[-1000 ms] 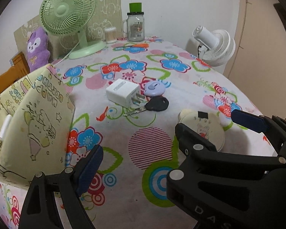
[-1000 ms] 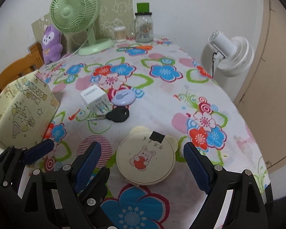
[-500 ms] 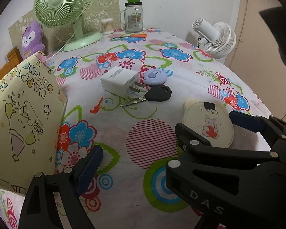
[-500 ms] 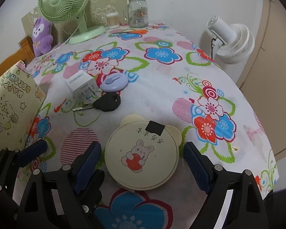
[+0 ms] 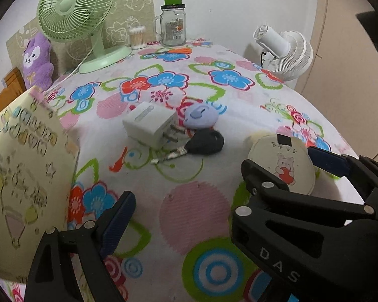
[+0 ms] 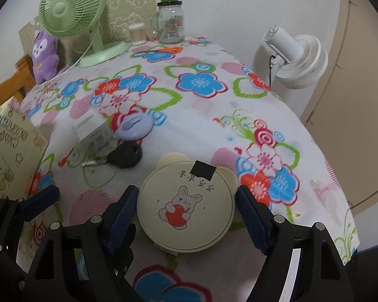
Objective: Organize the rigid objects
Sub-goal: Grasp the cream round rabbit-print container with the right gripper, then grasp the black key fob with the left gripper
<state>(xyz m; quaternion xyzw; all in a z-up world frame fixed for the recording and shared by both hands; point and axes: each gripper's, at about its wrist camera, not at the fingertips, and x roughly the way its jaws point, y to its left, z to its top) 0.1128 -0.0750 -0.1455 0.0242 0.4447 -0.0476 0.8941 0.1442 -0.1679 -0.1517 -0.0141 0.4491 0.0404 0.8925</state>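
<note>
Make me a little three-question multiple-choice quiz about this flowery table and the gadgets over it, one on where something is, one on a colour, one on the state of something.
1. Where does the black key lie?
A. Just in front of the white charger plug and lilac oval case
B. Inside the glass jar
C. Under the green fan

2. What colour is the cap on the glass jar?
A. Red
B. Green
C. Yellow

3. How does the right gripper stand to the round cream bunny case?
A. Far from it
B. Lifting it off the table
C. A finger on each side of it, the case flat on the tablecloth

Answers: 1 A, the key rests beside both in the left wrist view. 2 B, a green cap tops the jar. 3 C, the jaws have just been closing around the case, which still lies flat.
</note>
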